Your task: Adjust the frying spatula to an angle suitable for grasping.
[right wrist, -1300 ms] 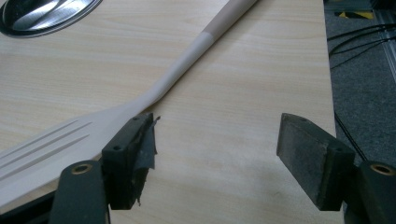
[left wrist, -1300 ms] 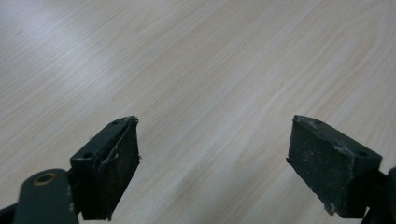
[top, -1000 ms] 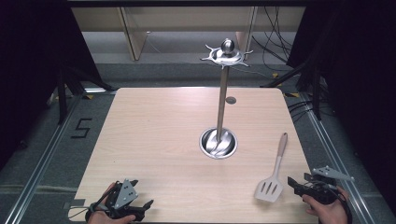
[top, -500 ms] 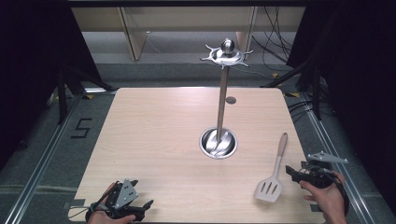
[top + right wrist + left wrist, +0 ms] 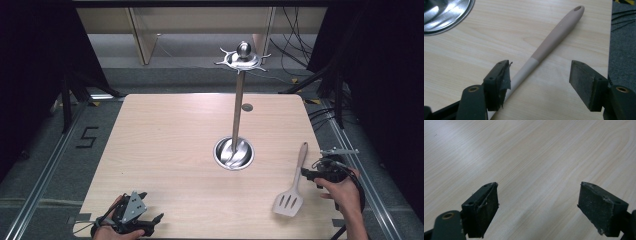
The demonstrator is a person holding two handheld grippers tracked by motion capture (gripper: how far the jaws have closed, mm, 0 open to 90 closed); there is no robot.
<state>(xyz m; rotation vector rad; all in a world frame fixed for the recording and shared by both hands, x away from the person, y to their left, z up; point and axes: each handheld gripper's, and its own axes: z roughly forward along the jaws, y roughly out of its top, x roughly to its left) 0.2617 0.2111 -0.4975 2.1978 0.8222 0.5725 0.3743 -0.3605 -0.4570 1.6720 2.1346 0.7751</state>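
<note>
A spatula (image 5: 295, 184) with a pale slotted head and a beige handle lies flat near the table's right edge. In the right gripper view its handle (image 5: 556, 32) runs up from beside the left jaw. My right gripper (image 5: 308, 175) hovers just right of the handle, pointing at it. It (image 5: 540, 66) is open; its jaws have just been closing slightly, the handle lies under the gap, and neither pad touches it. My left gripper (image 5: 150, 222) rests at the near left corner. It (image 5: 539, 186) stands open over bare wood.
A metal utensil stand rises from a round steel base (image 5: 233, 154) at mid-table, with a hooked top (image 5: 243, 56); its base edge (image 5: 444, 12) lies near the spatula. A small round disc (image 5: 247, 107) sits behind it. The table edge (image 5: 610, 50) is close on the right.
My right hand has moved from the near right corner farther up the table, to beside the middle of the spatula's handle. The left gripper and the spatula have stayed put.
</note>
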